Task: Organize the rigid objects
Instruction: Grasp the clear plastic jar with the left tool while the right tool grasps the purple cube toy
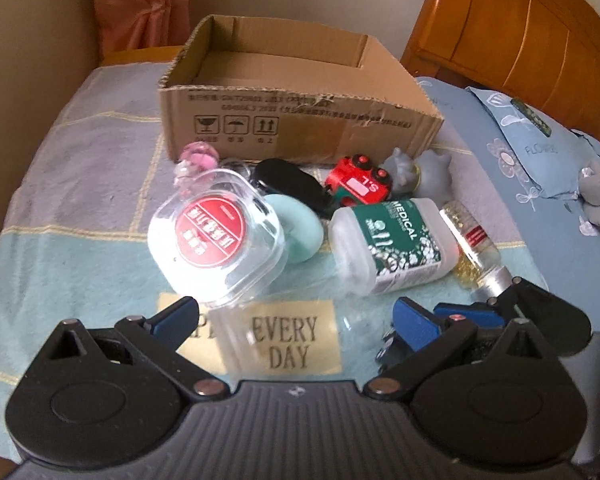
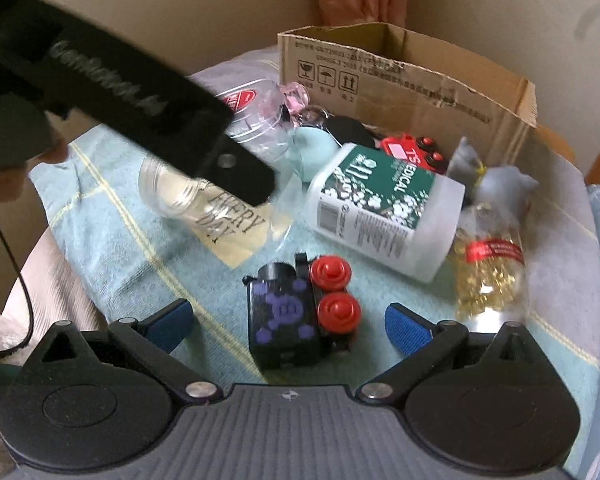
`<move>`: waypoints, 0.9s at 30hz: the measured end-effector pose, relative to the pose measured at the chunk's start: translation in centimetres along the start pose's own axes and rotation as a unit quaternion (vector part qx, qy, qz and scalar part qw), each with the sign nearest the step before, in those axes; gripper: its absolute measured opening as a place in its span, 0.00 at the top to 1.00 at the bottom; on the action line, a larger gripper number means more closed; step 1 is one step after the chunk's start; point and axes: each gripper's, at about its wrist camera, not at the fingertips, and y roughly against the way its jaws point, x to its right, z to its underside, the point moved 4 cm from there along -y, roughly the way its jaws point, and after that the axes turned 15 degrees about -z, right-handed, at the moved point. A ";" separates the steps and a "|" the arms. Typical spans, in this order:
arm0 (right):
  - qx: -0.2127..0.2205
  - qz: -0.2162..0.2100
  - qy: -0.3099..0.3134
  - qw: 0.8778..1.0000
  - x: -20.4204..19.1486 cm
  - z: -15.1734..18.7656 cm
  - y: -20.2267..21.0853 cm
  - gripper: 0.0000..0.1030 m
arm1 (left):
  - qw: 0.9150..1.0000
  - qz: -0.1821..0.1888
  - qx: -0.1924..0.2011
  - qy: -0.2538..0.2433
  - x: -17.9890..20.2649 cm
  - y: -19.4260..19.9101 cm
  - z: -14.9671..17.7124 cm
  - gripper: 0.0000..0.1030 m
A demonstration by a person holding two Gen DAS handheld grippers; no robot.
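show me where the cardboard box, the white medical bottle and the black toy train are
cardboard box (image 1: pixel 300 120), left wrist view, front wall.
white medical bottle (image 2: pixel 384 208), right wrist view, label.
black toy train (image 2: pixel 284 312), right wrist view, purple-marked top.

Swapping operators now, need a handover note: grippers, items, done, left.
Left gripper: open, hovering over a clear plastic jar lying on its side.
Right gripper: open, straddling the black toy vehicle with red wheels, not gripping it.
Brown cardboard box: looks empty as far as visible.
On the bed cover in front of it: white MEDICAL bottle, red toy car, clear square container with red label.
Done: nothing boxed. Left: everything.
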 end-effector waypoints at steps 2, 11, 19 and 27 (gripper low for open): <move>0.006 -0.004 0.007 1.000 0.0 0.2 0.2 0.00 | 1.000 -0.004 -0.002 -0.009 0.6 -0.5 -0.2 0.01; 0.023 -0.010 0.019 1.000 0.0 0.7 0.4 0.00 | 0.998 -0.034 -0.029 -0.042 0.3 -2.1 0.9 0.01; 0.024 -0.003 0.011 1.000 0.1 0.7 0.3 0.00 | 0.995 -0.074 -0.025 -0.063 -3.0 -1.9 2.3 0.01; 0.016 0.007 0.001 1.000 0.2 0.7 0.2 0.00 | 0.995 -0.065 -0.005 -0.075 -3.8 -2.4 3.3 0.01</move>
